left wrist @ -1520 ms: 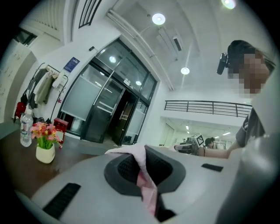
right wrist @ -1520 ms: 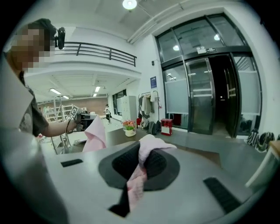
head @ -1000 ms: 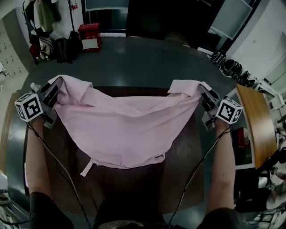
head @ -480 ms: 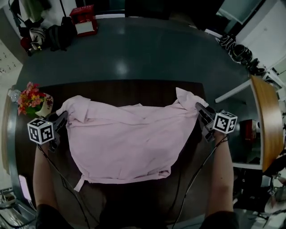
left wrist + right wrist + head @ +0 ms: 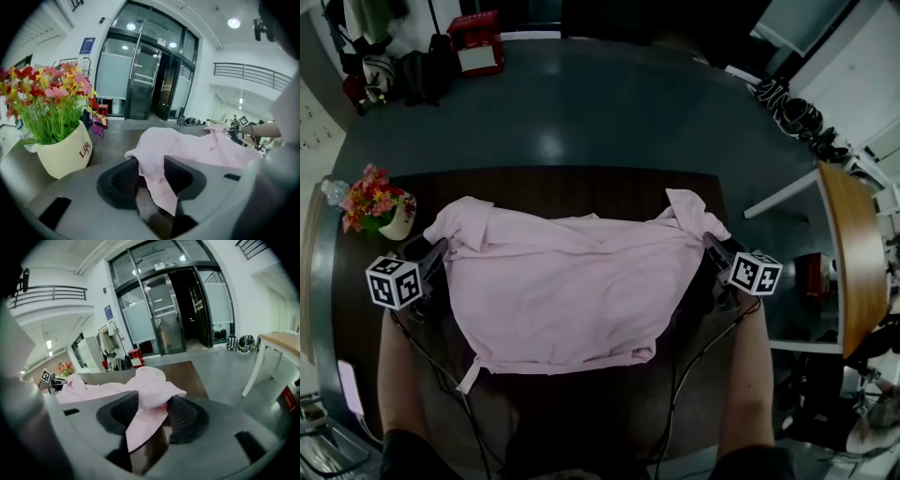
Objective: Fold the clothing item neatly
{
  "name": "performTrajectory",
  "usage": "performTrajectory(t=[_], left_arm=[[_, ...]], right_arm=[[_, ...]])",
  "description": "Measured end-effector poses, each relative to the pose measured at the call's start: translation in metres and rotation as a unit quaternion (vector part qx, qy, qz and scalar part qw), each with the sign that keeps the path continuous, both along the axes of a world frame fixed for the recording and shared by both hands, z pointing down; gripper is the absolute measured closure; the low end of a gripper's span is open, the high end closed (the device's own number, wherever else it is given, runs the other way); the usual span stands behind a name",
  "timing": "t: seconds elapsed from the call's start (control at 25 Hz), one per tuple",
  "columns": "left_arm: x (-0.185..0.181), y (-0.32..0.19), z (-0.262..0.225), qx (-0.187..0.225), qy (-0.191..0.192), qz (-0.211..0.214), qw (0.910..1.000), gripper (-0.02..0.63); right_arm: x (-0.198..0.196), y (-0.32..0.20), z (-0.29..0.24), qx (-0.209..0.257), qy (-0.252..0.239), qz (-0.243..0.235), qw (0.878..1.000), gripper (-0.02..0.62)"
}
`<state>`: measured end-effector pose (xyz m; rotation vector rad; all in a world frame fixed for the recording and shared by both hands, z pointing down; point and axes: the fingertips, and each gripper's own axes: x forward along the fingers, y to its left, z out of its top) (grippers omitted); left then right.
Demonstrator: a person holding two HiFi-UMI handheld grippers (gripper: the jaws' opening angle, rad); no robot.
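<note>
Left hand-held gripper [image 5: 439,253] and right hand-held gripper [image 5: 711,247] are opening around the pink shirt [image 5: 572,291] (rumpled, spread).

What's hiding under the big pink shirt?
The pink shirt is spread on a dark wooden table, which shows around its edges. Anything else beneath it is covered by the cloth and cannot be seen.

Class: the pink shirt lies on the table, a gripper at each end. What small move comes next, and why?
Probably draw the left gripper and right gripper back off the cloth: the pink shirt lies spread on the table, and both sets of jaws are opening with fabric between them, so backing out should free it.
</note>
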<state>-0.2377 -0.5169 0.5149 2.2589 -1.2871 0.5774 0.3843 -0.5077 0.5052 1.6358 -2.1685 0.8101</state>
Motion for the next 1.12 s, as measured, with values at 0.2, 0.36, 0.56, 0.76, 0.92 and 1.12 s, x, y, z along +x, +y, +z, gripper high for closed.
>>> performTrajectory(t=[0.2,0.36,0.56,0.76,0.92,1.12], left_arm=[[0.025,0.058,-0.028,0.039,0.011,0.024,0.9989,0.436],[0.084,0.129,-0.062,0.075,0.041,0.089,0.9924,0.436],[0.154,0.206,-0.103,0.109,0.092,0.153,0.9779,0.437],[0.184,0.266,-0.116,0.108,0.142,0.152,0.9721,0.591],[0.195,0.321,-0.099,0.071,0.152,0.153,0.9739,0.595],[0.196,0.394,-0.099,0.064,0.152,0.132,0.9775,0.595]], right_arm=[[-0.012,0.057,-0.034,0.049,0.025,0.09,0.994,0.419],[-0.083,0.124,-0.074,0.114,0.019,0.082,0.99,0.419],[-0.189,0.191,-0.11,0.164,-0.006,0.014,0.986,0.458],[-0.252,0.257,-0.12,0.185,0.014,-0.012,0.983,0.585],[-0.275,0.312,-0.107,0.163,-0.038,-0.032,0.985,0.602],[-0.285,0.381,-0.101,0.165,-0.051,-0.065,0.983,0.603]])
